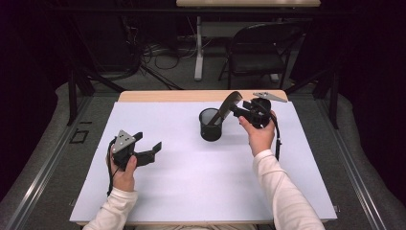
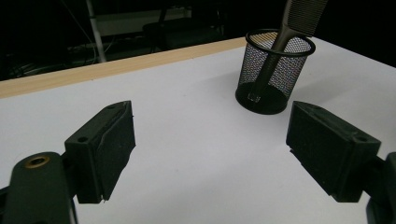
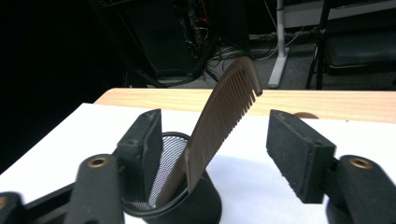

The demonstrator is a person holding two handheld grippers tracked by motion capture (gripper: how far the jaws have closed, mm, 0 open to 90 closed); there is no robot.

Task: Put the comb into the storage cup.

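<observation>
Comb (image 3: 223, 122) stood handle-down in the black mesh cup (image 1: 210, 125) near the worktop's (image 1: 191, 182) far edge, its long axis tilted, toothed end uppermost between the released right gripper (image 1: 238, 109). Left gripper (image 1: 147, 143) rested released, well apart.

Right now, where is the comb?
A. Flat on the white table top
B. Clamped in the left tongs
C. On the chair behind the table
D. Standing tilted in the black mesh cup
D: the comb leans handle-down inside the mesh cup, between the right tongs' parted pads.
</observation>
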